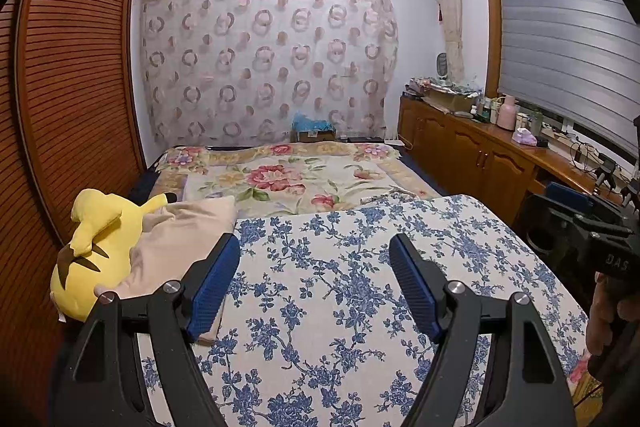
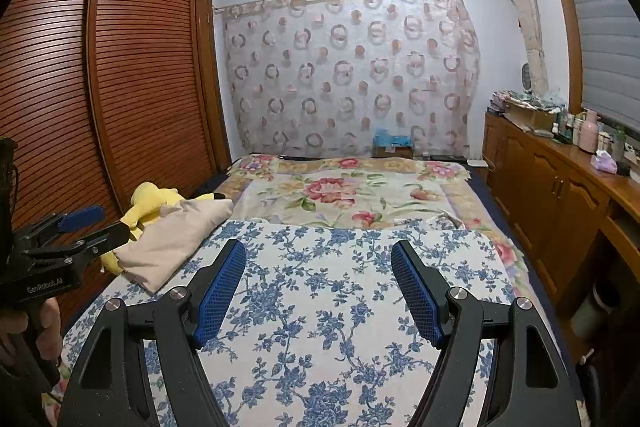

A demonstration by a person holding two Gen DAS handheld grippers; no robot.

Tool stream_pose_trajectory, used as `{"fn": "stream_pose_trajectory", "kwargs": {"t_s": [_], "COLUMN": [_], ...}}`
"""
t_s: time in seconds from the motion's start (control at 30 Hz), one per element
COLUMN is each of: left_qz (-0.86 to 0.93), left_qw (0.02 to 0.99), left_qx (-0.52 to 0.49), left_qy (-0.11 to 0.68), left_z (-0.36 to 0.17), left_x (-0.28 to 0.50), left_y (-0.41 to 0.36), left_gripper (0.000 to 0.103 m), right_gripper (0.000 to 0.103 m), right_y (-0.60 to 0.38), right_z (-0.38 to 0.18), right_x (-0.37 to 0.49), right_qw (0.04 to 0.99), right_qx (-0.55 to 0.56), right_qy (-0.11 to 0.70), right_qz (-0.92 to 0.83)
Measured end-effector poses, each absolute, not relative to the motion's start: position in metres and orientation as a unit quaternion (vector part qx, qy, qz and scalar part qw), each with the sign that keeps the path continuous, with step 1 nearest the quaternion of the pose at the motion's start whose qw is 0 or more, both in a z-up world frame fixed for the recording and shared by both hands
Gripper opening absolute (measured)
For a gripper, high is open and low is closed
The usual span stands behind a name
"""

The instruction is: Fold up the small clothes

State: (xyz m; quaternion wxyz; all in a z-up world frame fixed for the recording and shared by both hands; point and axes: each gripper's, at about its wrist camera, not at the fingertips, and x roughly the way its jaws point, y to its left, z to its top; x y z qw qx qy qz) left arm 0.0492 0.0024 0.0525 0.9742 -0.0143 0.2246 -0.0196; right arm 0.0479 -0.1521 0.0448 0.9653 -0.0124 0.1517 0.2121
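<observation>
A folded beige garment (image 1: 176, 247) (image 2: 172, 243) lies at the left edge of the blue-flowered board (image 1: 360, 287) (image 2: 340, 307), leaning on a yellow plush toy (image 1: 96, 247) (image 2: 148, 203). My left gripper (image 1: 314, 259) hovers open above the board, its left blue pad close to the garment, nothing between the fingers. My right gripper (image 2: 318, 263) is also open and empty over the middle of the board. Each gripper shows at the edge of the other's view, the right gripper (image 1: 576, 227) and the left gripper (image 2: 80, 223), each held by a hand.
The board rests on a bed with a floral blanket (image 1: 288, 175) (image 2: 344, 191). A slatted wooden wardrobe (image 1: 72, 87) (image 2: 120, 87) runs along the left. A wooden cabinet (image 1: 472, 147) (image 2: 560, 187) with bottles and clutter lines the right, under a window blind.
</observation>
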Motion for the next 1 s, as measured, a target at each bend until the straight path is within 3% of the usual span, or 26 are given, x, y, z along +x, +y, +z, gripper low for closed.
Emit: {"fn": "stream_pose_trajectory", "kwargs": {"t_s": [1.0], "left_qz": [-0.014], "left_qw": [0.975], "left_qx": [-0.016], "left_qy": [0.222], "left_z": [0.048], "left_x": [0.047], "left_y": [0.010], "left_gripper": [0.078], "right_gripper": [0.077], "right_y": [-0.178], "right_z": [0.048], "right_x": [0.049], "right_qw": [0.965], "right_qx": [-0.014], "right_qy": [0.154], "right_qz": [0.213]}}
